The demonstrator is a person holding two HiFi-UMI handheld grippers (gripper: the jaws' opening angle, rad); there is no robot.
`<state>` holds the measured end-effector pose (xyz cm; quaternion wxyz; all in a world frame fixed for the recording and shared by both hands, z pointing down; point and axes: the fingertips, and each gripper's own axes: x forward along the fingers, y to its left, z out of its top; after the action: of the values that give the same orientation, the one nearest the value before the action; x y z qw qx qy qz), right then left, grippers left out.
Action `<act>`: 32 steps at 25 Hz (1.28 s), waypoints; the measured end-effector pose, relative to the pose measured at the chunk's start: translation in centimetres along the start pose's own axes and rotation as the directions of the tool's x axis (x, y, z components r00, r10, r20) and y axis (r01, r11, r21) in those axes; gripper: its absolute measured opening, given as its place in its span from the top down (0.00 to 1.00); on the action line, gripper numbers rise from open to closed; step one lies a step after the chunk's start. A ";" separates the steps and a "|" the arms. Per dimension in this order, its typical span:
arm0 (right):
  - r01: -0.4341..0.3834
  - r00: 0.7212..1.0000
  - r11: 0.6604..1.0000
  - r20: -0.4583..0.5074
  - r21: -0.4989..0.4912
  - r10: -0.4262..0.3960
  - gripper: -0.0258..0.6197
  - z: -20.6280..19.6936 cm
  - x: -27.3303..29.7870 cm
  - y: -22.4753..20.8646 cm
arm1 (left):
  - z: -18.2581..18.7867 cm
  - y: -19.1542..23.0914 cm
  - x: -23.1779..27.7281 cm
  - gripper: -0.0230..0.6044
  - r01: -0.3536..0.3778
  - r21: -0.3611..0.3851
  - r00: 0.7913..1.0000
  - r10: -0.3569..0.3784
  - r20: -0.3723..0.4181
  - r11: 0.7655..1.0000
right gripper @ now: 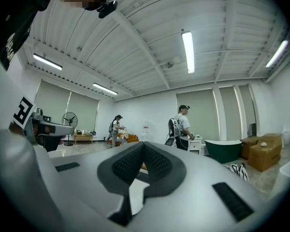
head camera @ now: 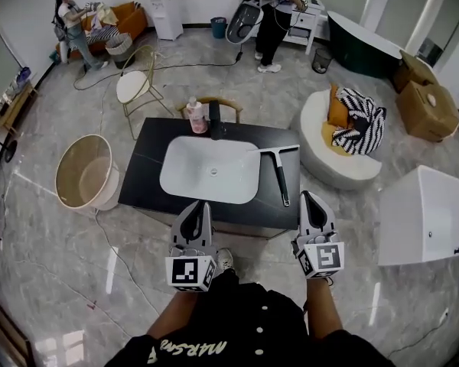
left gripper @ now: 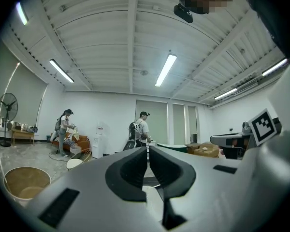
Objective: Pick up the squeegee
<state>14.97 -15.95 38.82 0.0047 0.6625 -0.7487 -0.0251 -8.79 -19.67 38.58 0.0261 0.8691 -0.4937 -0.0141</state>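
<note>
Black countertop (head camera: 145, 180) — basin (head camera: 190, 176), squeegee (head camera: 278, 168), bottle (head camera: 196, 118).

Floor (head camera: 53, 235): glossy marble-look tile.
Countertop (head camera: 145, 167): smooth matt black.
Basin (head camera: 191, 178): smooth, glossy white, ceramic-look.
Squeegee (head camera: 279, 170): matt black handle, pale head.
Right gripper (right gripper: 143, 145): matt grey plastic; pads (right gripper: 128, 166) black, finely studded.
Boxes (head camera: 428, 105): brown cardboard.

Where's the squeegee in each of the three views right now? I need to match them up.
Head view: squeegee lies on the black counter, right of the white basin.
Left gripper view: not in it.
Right gripper view: not in it.
Shared landmark: the standing person with a backpack.
</note>
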 end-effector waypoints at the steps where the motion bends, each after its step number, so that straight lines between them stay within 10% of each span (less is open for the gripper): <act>1: 0.012 1.000 1.000 -0.002 0.001 -0.012 0.96 -0.1 1.0 -0.2 | 0.1 0.7 1.1 0.92 0.009 0.001 1.000 -0.009 0.000 1.000; 23: 0.051 0.992 0.999 -0.118 0.008 -0.050 0.96 -3.7 11.1 -5.9 | -2.2 3.1 11.2 0.92 0.009 -0.035 0.997 -0.012 -0.081 0.999; 32: 0.033 0.945 0.999 -0.326 -0.019 -0.037 0.96 -12.1 13.8 -8.1 | -5.6 1.6 12.9 0.92 0.013 -0.066 0.984 -0.025 -0.177 0.998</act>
<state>21.79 -31.01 50.23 0.1325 0.6705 -0.7255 0.0800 -3.28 -31.35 44.24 0.0979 0.8703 -0.4805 0.0471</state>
